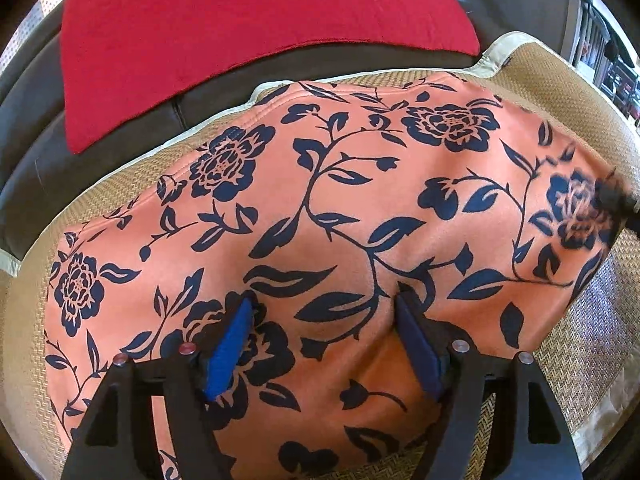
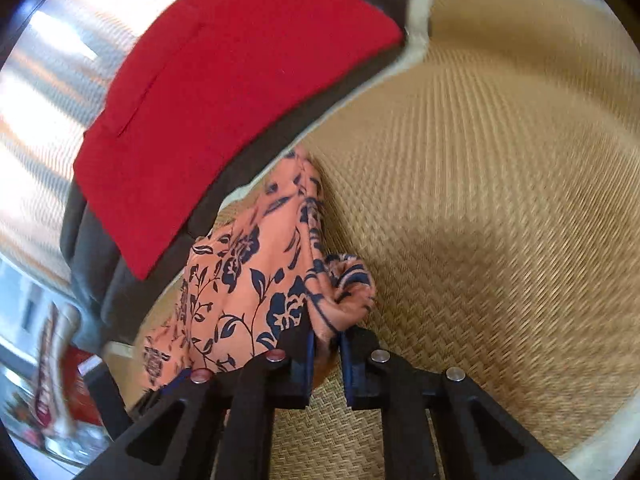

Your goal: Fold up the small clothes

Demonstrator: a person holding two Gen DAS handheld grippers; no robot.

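Between my left tool's (image 1: 324, 312) spread fingers lies the orange floral garment (image 1: 320, 208), flat on the woven mat (image 1: 592, 328). My right tool (image 2: 326, 334) is clenched on its bunched corner, lifting it off the mat.

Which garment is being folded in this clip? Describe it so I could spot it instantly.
Find the tan woven mat laid over the dark leather sofa. The salmon-orange cloth printed with navy flowers and vines lies spread on that mat. Unlike the plain red cloth behind it, it is patterned, and the right hand-held gripper pinches its bunched edge.
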